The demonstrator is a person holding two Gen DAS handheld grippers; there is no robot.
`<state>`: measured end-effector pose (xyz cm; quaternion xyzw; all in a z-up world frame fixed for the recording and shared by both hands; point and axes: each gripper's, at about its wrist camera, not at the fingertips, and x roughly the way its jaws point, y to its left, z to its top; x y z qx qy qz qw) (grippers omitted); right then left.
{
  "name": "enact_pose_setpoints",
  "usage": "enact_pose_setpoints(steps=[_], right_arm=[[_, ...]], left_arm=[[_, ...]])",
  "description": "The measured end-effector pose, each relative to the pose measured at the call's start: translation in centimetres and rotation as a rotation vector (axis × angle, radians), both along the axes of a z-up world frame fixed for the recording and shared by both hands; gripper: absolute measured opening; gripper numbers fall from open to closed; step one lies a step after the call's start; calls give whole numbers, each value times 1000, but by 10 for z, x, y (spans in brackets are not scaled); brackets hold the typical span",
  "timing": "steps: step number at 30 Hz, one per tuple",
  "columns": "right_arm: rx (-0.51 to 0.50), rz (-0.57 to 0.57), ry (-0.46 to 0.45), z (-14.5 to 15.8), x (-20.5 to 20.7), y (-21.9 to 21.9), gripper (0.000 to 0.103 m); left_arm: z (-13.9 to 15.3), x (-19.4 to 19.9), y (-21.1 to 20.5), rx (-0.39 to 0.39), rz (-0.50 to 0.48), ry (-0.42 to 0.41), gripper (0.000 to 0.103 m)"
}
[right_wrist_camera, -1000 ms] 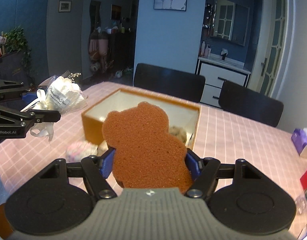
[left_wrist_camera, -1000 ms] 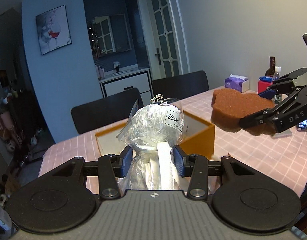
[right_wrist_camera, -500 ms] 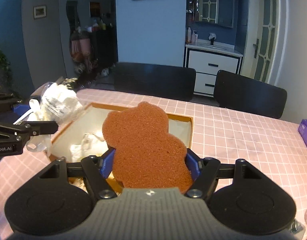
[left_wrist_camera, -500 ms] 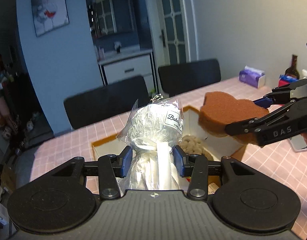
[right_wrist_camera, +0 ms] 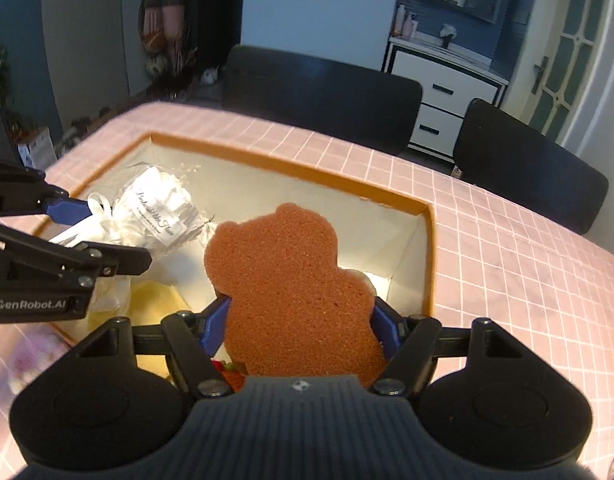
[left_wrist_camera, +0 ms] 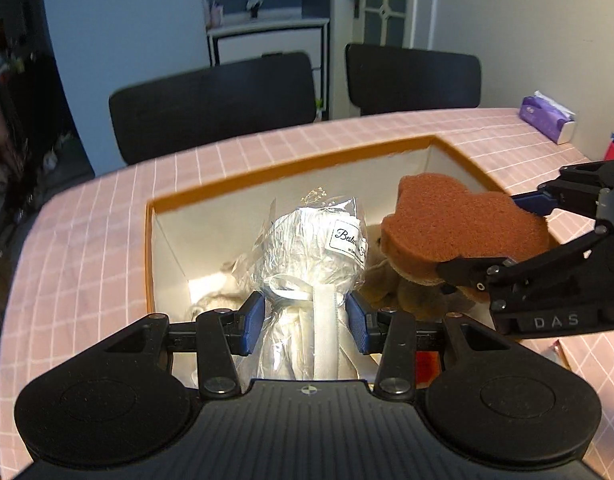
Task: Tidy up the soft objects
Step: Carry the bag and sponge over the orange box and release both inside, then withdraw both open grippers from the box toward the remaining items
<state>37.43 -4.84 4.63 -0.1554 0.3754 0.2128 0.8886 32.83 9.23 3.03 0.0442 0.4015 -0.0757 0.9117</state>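
Observation:
My left gripper (left_wrist_camera: 305,316) is shut on a white wrapped bundle (left_wrist_camera: 311,256) in clear plastic with a ribbon and a label, held over the open orange box (left_wrist_camera: 267,170). My right gripper (right_wrist_camera: 301,320) is shut on a brown bear-shaped sponge (right_wrist_camera: 291,280), also held over the box (right_wrist_camera: 387,198). In the left wrist view the sponge (left_wrist_camera: 463,224) and right gripper (left_wrist_camera: 523,236) come in from the right, close beside the bundle. In the right wrist view the bundle (right_wrist_camera: 159,216) and left gripper (right_wrist_camera: 99,234) are at the left. Plush toys (left_wrist_camera: 391,276) lie in the box.
The box stands on a pink checked tablecloth (left_wrist_camera: 87,224). Two black chairs (left_wrist_camera: 215,96) stand behind the table. A purple tissue pack (left_wrist_camera: 547,120) lies at the far right. A pale fluffy item (right_wrist_camera: 27,356) lies on the cloth left of the box.
Both grippers have moved forward and tilted down over the box, so its inside now shows below them. The bundle and the sponge have come closer together. Both grips are unchanged.

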Motion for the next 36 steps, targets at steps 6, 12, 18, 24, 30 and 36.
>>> enact_pose_setpoints(steps=[6,12,18,24,30,36], right_arm=[[-53,21,-1,-8,7,7,72],[-102,33,-16,-9,4,15,73],[-99,19,-20,-3,3,16,77],[-68,-4,-55,10,-4,11,88],[-27,-39,-98,27,-24,7,88],[13,-63,-158,46,-63,-4,89]], left_arm=[[-10,-1,4,17,5,29,50],[-11,1,2,33,5,57,52],[-4,-3,4,25,17,39,69],[12,-12,4,14,22,-13,72],[37,-41,4,-8,19,-134,72],[59,-90,-3,-7,-12,-269,72]])
